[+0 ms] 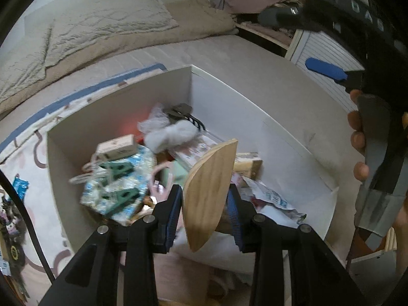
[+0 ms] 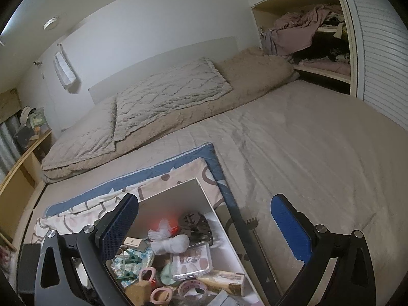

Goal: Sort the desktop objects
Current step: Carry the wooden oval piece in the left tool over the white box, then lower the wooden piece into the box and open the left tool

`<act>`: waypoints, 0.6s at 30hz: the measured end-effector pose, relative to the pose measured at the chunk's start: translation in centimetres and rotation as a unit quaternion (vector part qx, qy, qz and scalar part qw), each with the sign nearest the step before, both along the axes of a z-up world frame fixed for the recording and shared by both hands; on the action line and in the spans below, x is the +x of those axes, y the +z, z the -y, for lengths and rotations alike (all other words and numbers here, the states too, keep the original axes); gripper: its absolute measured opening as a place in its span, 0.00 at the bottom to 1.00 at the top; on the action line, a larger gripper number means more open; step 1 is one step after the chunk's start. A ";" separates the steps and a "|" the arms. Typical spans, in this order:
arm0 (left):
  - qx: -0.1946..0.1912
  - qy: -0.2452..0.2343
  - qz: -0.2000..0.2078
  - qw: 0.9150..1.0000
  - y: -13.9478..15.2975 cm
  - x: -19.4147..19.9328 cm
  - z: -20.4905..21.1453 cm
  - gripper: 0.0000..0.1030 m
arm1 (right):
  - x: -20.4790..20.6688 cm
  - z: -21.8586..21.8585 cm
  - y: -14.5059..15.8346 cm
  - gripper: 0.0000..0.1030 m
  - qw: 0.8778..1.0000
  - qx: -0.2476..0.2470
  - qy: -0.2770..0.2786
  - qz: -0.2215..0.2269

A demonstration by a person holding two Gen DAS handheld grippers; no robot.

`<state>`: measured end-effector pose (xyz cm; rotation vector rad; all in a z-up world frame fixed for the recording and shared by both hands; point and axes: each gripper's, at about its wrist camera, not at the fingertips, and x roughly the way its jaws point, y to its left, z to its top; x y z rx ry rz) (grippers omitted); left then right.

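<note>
Above the near edge of the white box (image 1: 122, 107) on the bed, the left gripper (image 1: 204, 204) clamps the upright wooden piece (image 1: 207, 193), while the right gripper (image 2: 204, 229), further back, hangs released.

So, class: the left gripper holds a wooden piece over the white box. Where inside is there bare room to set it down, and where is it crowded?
Bare floor shows along the white box's right wall, beyond the crumpled paper. The left and middle are crowded: green clips, a small carton, white wadding. The left gripper grips the wooden piece; the right gripper is open, empty.
</note>
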<state>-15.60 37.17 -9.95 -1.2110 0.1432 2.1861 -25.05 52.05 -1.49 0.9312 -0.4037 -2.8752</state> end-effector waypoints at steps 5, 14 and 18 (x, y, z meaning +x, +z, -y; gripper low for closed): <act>-0.006 -0.022 0.022 1.000 -0.8 0.4 -1.6 0.35 | 0.0 -0.6 -0.1 1.00 1.000 -0.023 -0.001 0.004; -0.030 -0.053 0.036 0.998 -2.1 0.9 -3.9 0.35 | -0.1 -1.4 -0.3 1.00 1.000 -0.025 -0.005 0.004; -0.037 -0.061 0.043 0.997 -2.7 0.9 -4.8 0.35 | -0.1 -1.8 -0.5 1.00 1.000 -0.026 -0.008 0.007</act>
